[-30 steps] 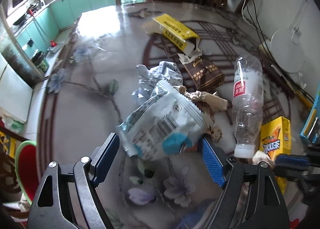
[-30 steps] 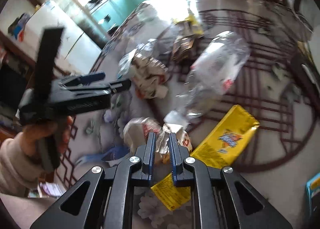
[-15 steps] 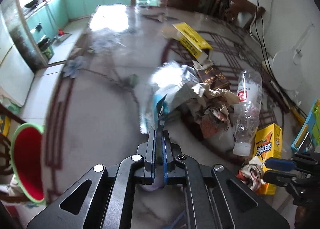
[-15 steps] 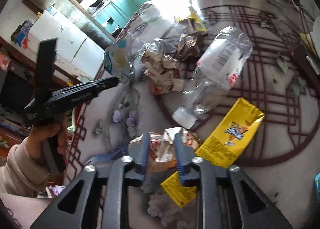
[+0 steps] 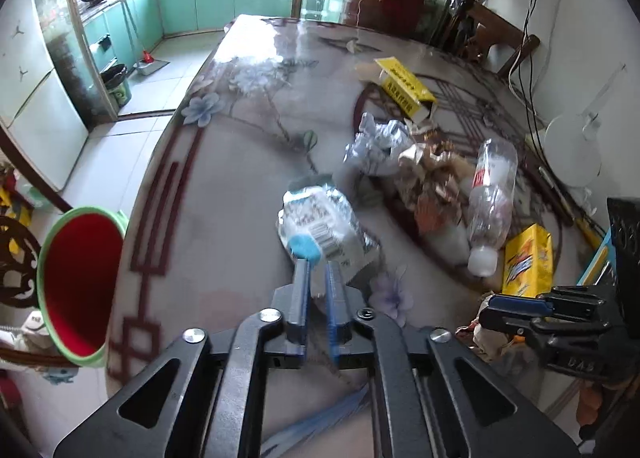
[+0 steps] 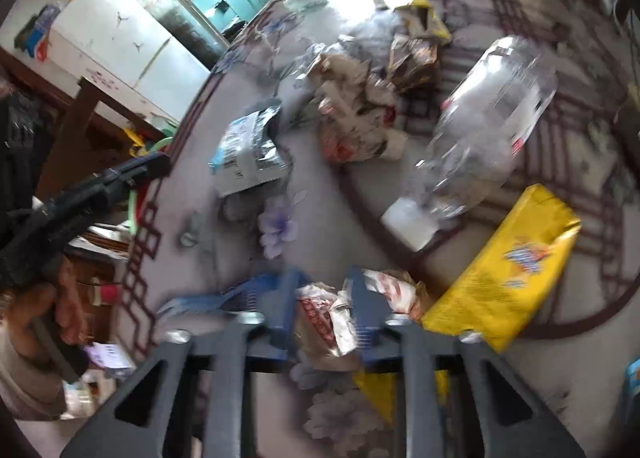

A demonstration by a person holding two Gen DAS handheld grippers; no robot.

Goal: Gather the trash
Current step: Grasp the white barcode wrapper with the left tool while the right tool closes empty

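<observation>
My left gripper (image 5: 317,270) has its jaws slightly apart; a white and blue snack wrapper (image 5: 320,226) lies on the table just beyond its tips, and whether it is still pinched is unclear. The same wrapper shows in the right wrist view (image 6: 250,154). My right gripper (image 6: 326,294) stands part open around a crumpled red and white wrapper (image 6: 332,314). A red bin with a green rim (image 5: 78,282) stands beside the table at the left.
A trash pile lies on the patterned table (image 5: 224,194): a clear plastic bottle (image 5: 490,198), a yellow packet (image 5: 528,262), a yellow box (image 5: 404,86), a silver wrapper (image 5: 376,146) and crumpled paper (image 5: 432,178). A white fan base (image 5: 572,150) stands at right.
My left gripper closed on the snack wrapper, lifted it leftward, and its jaws have now parted with the wrapper down on the table. My right gripper's jaws have widened around the crumpled wrapper.
</observation>
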